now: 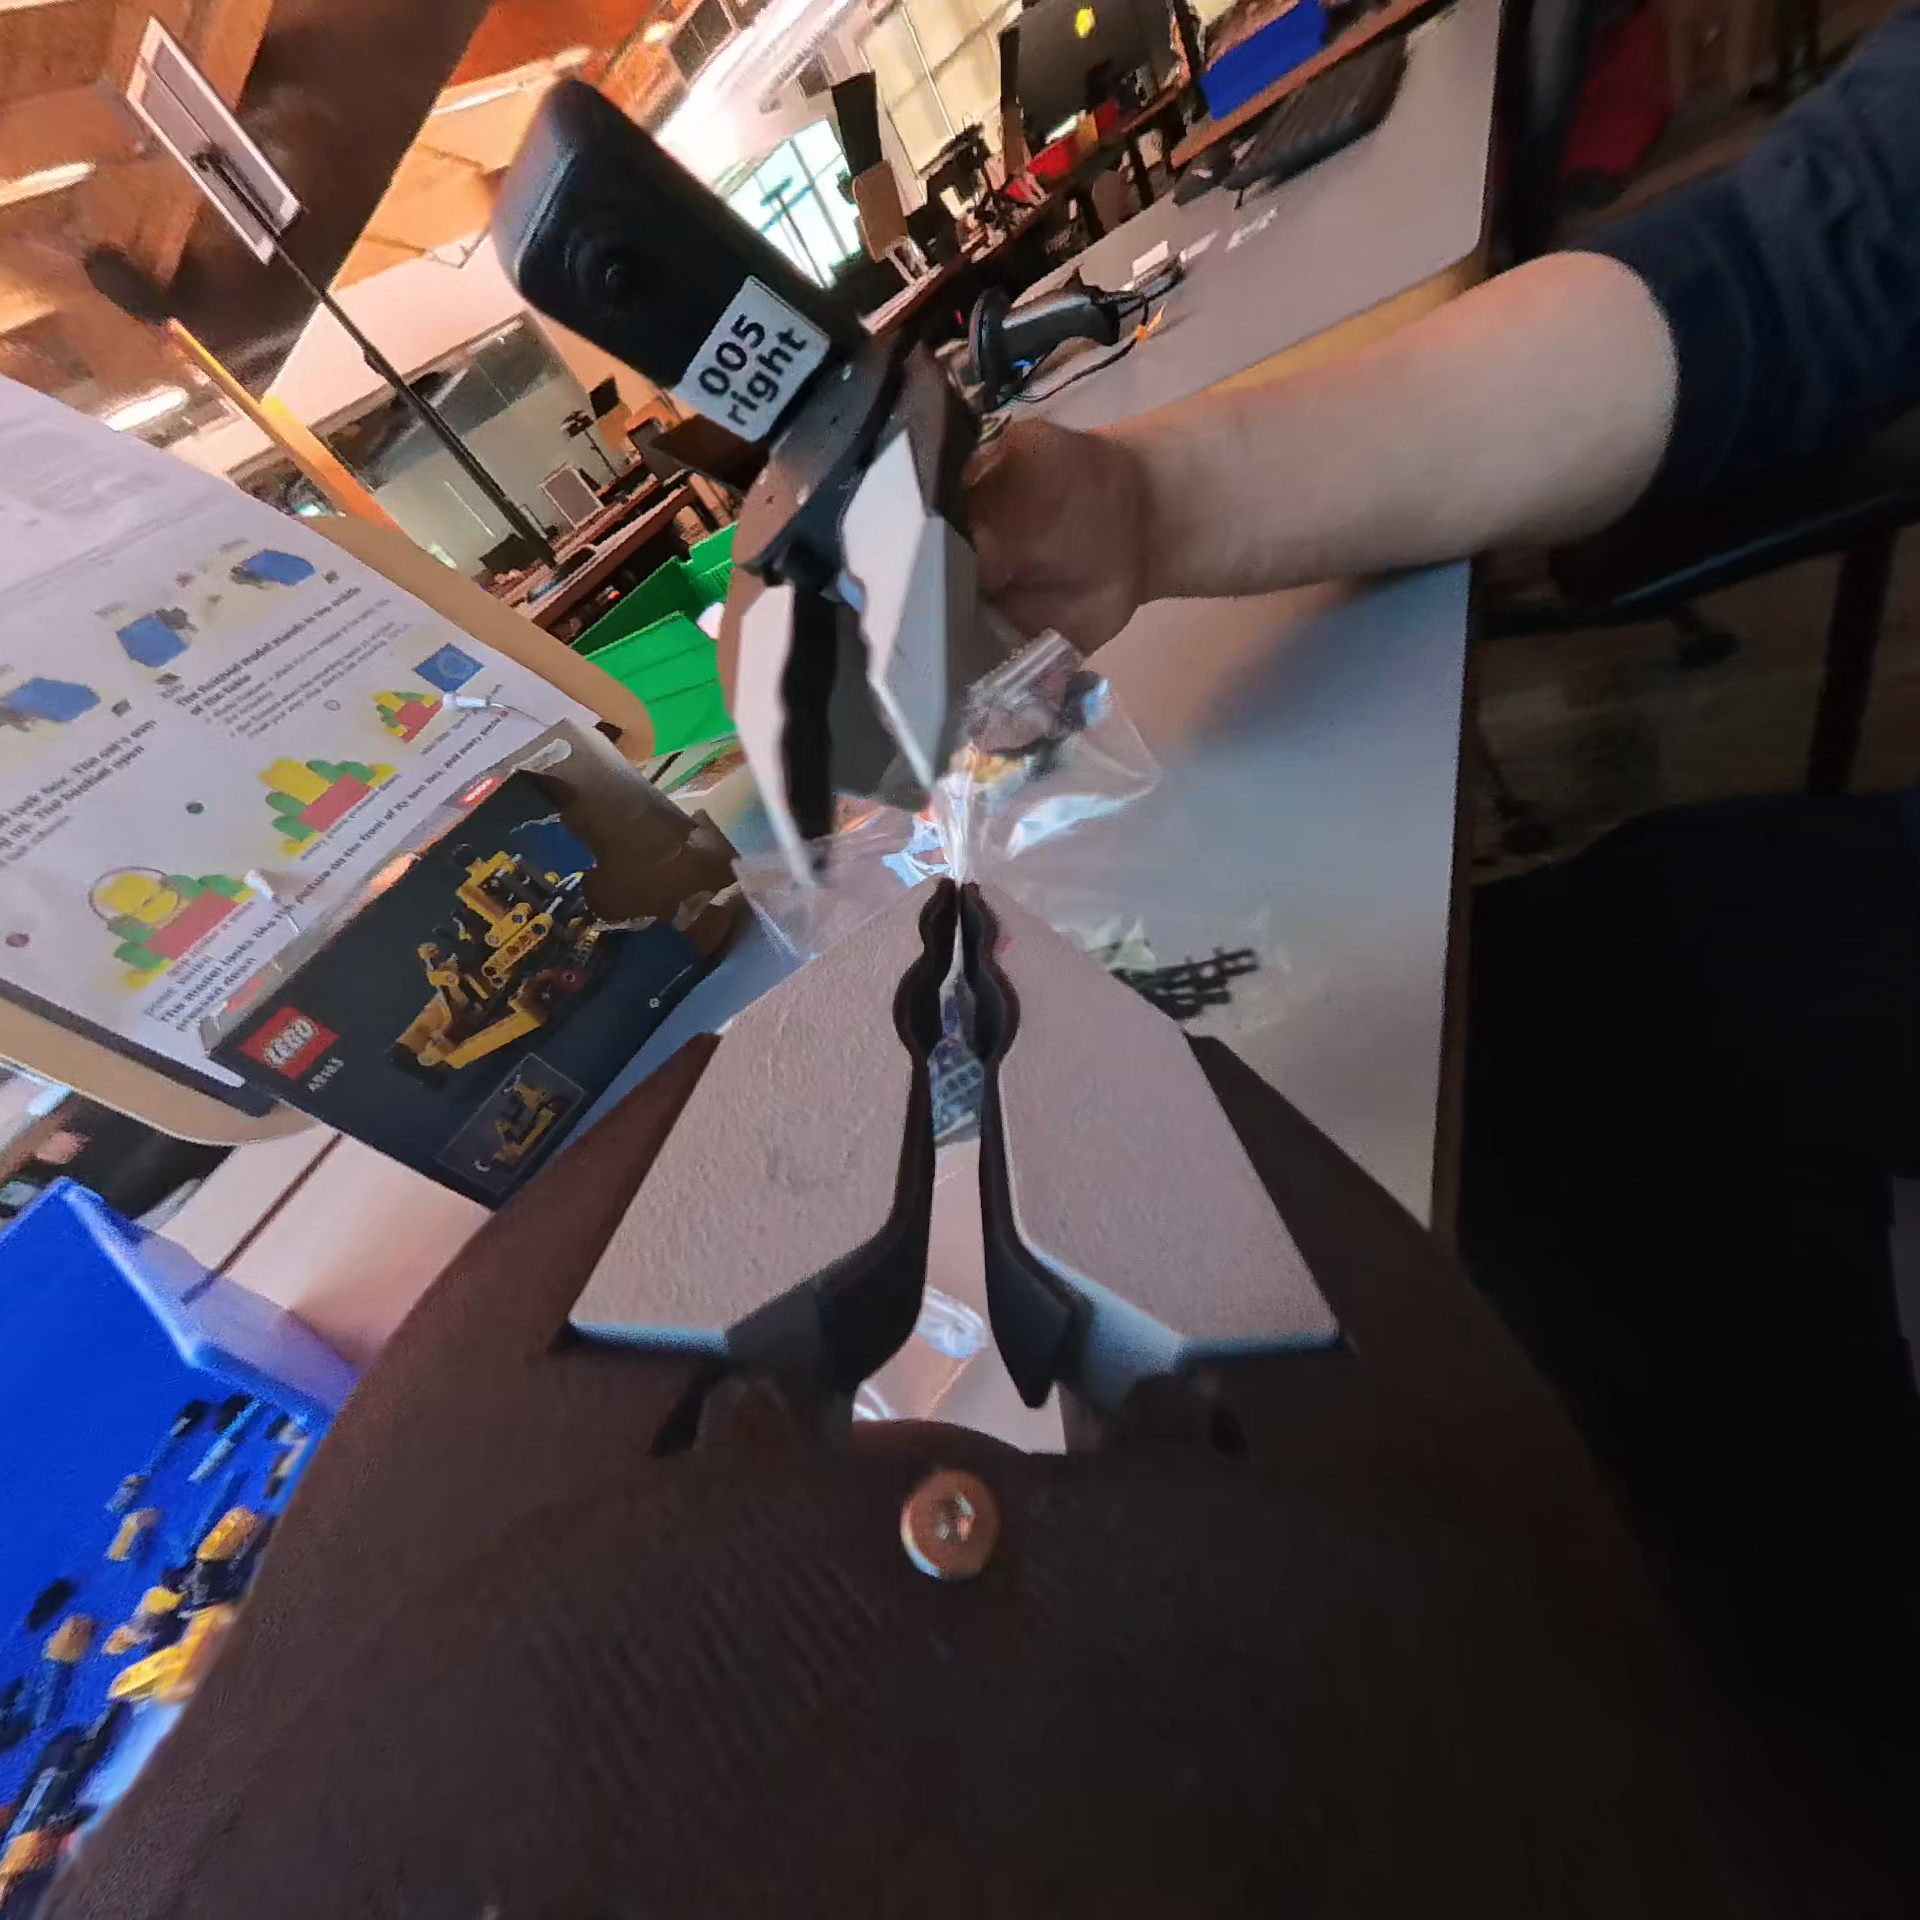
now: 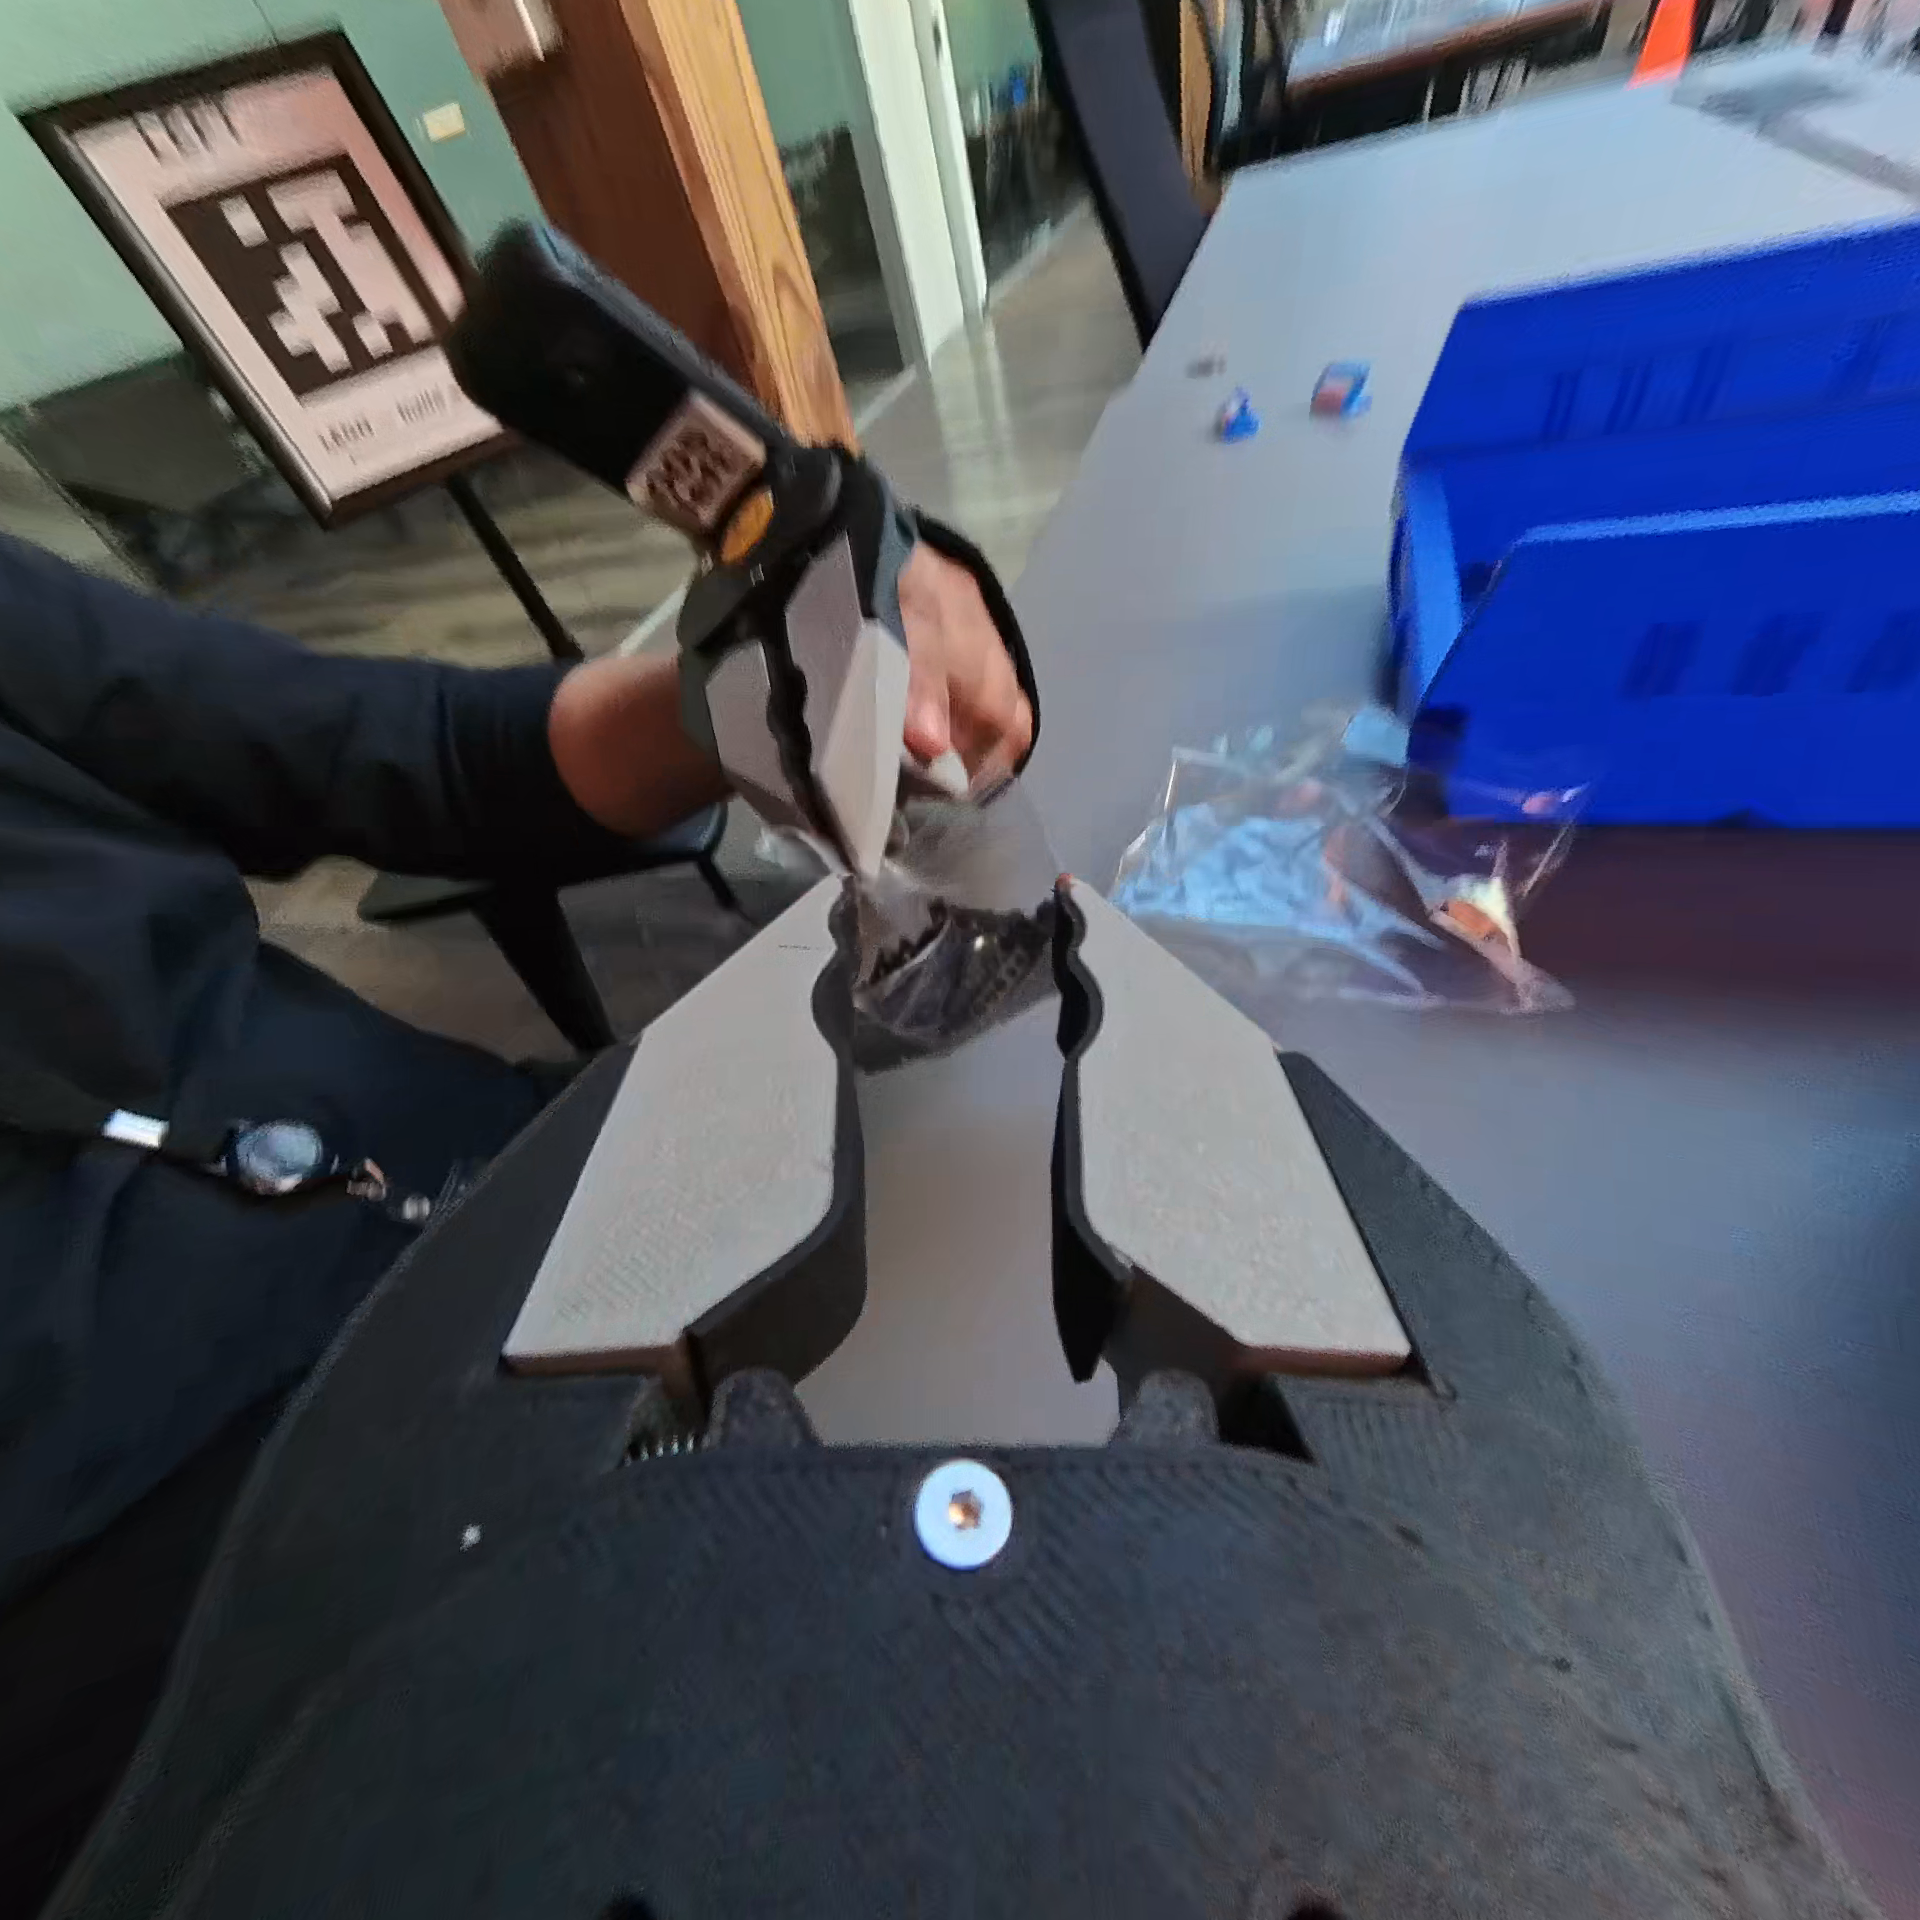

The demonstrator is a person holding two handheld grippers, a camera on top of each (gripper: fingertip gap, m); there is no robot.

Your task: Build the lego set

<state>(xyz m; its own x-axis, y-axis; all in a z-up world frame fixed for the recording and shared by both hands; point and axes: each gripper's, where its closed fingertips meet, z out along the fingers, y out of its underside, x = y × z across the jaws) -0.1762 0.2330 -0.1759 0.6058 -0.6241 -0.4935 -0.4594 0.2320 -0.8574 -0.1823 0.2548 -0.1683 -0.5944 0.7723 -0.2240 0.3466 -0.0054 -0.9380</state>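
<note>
- My left gripper [image 1: 958, 902] has its fingers pressed together, pinching a fold of the clear plastic bag [image 1: 1049, 831] right at the tips; a bit of film shows in the slot between them.
- From the right wrist view that same left gripper [image 2: 868, 862] comes down from the upper left, tips meeting on a twisted corner of the bag.
- My right gripper [image 2: 951, 899] has its fingers spread wide apart, the bag's dark bundle of lego pieces [image 2: 935, 977] sitting between the tips. I cannot tell whether either finger touches it.
- From the left wrist view the right gripper [image 1: 883, 821] hangs tips-down over the bag, one finger [image 1: 774, 717] meeting the film.
- Just beyond, on the grey desk [image 2: 1558, 1195], lies a second clear bag [image 2: 1340, 883] with blue and reddish pieces.
- Behind it stands a blue bin [image 2: 1683, 540].
- On the left side, the lego box [image 1: 468, 987] rests beside an open instruction sheet [image 1: 208, 665]; another blue bin [image 1: 114, 1455] nearby holds loose yellow and black pieces.
</note>
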